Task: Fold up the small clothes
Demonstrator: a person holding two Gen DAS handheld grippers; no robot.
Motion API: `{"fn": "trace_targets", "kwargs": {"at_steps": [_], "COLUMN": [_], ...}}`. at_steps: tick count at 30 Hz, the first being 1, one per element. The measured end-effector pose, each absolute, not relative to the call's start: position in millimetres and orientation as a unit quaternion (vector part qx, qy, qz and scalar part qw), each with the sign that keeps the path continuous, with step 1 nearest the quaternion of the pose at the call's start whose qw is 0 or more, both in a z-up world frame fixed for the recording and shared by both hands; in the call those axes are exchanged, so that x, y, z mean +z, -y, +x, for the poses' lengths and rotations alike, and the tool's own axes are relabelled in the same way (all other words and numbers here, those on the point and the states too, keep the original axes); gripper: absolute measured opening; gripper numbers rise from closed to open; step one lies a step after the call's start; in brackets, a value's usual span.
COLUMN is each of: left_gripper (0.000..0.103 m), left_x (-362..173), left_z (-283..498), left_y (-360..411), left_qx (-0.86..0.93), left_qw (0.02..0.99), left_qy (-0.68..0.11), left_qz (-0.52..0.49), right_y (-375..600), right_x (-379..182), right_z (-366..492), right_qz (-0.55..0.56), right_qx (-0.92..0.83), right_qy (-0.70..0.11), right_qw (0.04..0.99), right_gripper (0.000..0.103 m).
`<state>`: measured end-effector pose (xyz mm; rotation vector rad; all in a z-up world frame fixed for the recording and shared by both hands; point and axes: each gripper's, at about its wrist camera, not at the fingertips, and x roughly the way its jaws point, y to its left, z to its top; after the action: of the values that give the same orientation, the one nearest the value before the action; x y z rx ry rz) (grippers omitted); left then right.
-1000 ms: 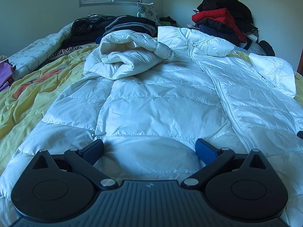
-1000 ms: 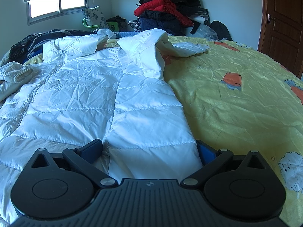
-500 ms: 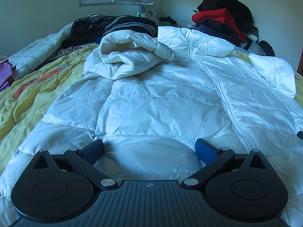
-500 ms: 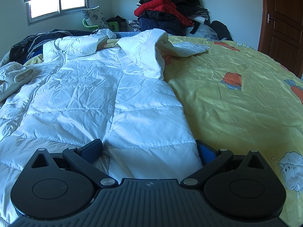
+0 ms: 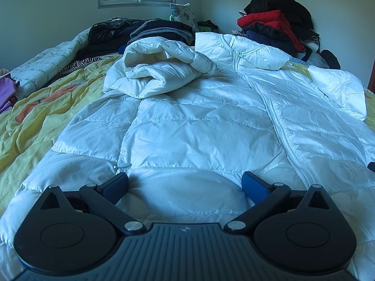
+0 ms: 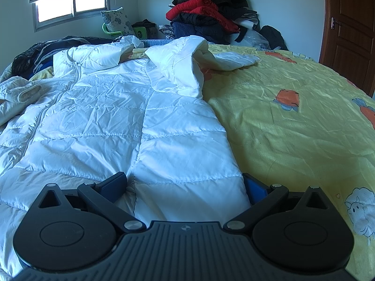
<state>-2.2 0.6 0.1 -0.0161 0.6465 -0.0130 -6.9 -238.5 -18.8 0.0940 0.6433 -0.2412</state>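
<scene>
The left gripper (image 5: pixel 185 182) rests spread wide on the hem of a white quilted puffer jacket (image 5: pixel 199 126), glossy and crinkled, lying zipped on a yellow bedspread (image 6: pixel 293 128). The right gripper (image 6: pixel 185 182), equally spread, straddles the jacket's right hem edge.

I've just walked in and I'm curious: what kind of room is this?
Most likely a bedroom: a wide bed with a yellow cartoon bedspread, a white puffer jacket spread over it, and piled clothes by the wall.

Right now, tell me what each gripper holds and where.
Neither holds anything: left gripper and right gripper are open, fingers spread over the white jacket's hem.
</scene>
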Motion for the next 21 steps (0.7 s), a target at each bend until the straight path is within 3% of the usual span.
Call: {"fn": "trace_targets", "kwargs": {"at_steps": [15, 21], "left_gripper": [0.103, 0.103], "left_x": [2.5, 25.6], "left_z": [-2.7, -1.7], "left_y": [2.3, -11.7], "left_qx": [-0.007, -0.01], "left_qw": [0.946, 0.947], "left_qy": [-0.323, -0.32], "left_qz": [0.006, -0.022], "right_y": [238.3, 254.1], "right_x": [-17.7, 5.5], "right_z": [-1.7, -3.2], "right_qz": [0.043, 0.061], "right_qx": [-0.11, -0.029], "right_qy": [-0.324, -0.332], "right_qw": [0.939, 0.941], "right_gripper": [0.103, 0.103]}}
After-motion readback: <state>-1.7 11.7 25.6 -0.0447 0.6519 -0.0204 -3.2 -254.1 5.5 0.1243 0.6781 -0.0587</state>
